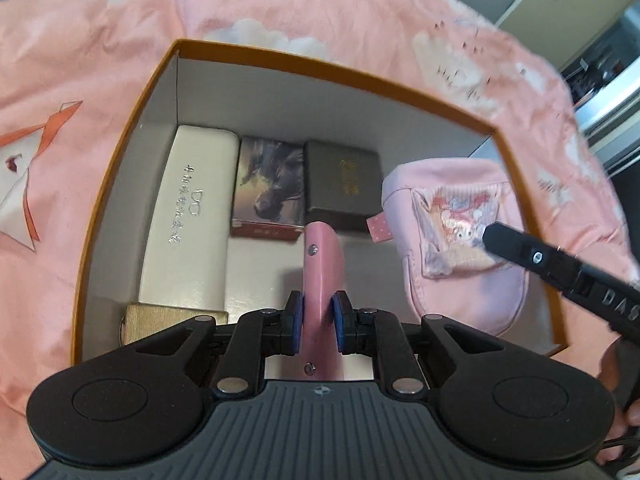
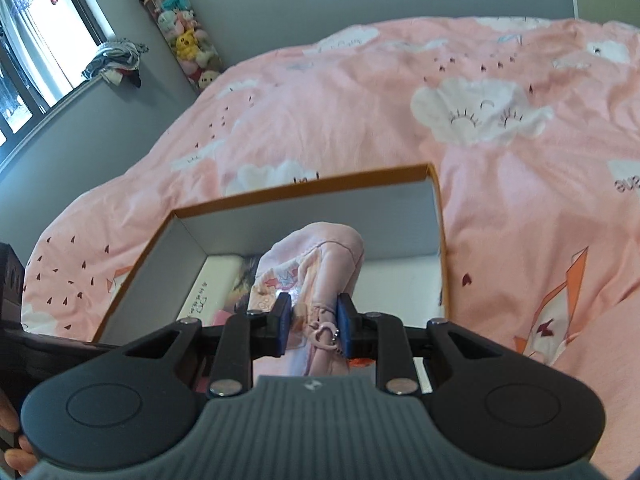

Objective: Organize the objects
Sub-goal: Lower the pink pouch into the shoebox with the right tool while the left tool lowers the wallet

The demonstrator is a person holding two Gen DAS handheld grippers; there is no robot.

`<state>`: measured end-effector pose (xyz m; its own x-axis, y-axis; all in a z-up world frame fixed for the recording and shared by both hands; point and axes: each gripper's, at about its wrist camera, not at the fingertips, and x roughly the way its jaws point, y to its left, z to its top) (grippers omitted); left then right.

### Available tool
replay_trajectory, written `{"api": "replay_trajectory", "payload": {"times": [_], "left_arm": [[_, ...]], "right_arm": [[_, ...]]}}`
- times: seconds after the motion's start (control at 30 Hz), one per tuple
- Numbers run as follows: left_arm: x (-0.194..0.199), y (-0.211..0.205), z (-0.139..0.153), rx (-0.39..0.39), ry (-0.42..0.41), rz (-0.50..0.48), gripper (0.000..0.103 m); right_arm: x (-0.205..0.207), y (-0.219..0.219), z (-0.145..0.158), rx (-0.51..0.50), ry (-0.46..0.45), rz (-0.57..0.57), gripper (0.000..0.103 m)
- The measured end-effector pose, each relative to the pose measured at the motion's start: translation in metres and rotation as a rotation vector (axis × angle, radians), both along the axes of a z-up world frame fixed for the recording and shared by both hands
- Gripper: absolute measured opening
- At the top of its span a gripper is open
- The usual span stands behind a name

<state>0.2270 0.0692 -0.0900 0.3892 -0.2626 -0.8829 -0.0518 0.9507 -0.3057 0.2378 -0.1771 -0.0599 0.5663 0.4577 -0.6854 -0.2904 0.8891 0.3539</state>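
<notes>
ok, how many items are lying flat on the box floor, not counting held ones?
4: white glasses case far left, horse-print box beside it, dark box next, gold box near corner. More may be hidden.

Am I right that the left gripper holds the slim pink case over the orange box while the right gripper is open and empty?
Not quite: the right gripper is shut on the pink pouch, as the right wrist view shows. The left gripper does hold the slim pink case over the orange box.

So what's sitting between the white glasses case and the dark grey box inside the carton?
The horse-picture box stands between the white glasses case and dark grey box, seen in the left wrist view.
</notes>
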Motion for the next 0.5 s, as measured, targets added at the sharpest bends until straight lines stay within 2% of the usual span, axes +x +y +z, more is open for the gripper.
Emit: {"api": "replay_trajectory", "payload": {"times": [0.1,0.27,0.4,0.5], "left_arm": [[0.003,0.001,0.001,0.012,0.029,0.001,0.019],[0.014,-0.006,-0.005,0.203,0.098,-0.021,0.02],[0.015,-0.005,-0.01,0.216,0.128,-0.036,0.02],[0.011,-0.003,0.001,0.216,0.072,-0.033,0.02]], "right_arm": [[0.001,0.002,-0.007,-0.002,0.02,0.001,0.025],[-0.001,0.003,-0.016,-0.002,0.046,-0.005,0.026],[-0.003,0.006,-0.018,0.011,0.068,-0.001,0.026],[-0.003,0.009,-0.02,0.032,0.096,-0.002,0.026]]}}
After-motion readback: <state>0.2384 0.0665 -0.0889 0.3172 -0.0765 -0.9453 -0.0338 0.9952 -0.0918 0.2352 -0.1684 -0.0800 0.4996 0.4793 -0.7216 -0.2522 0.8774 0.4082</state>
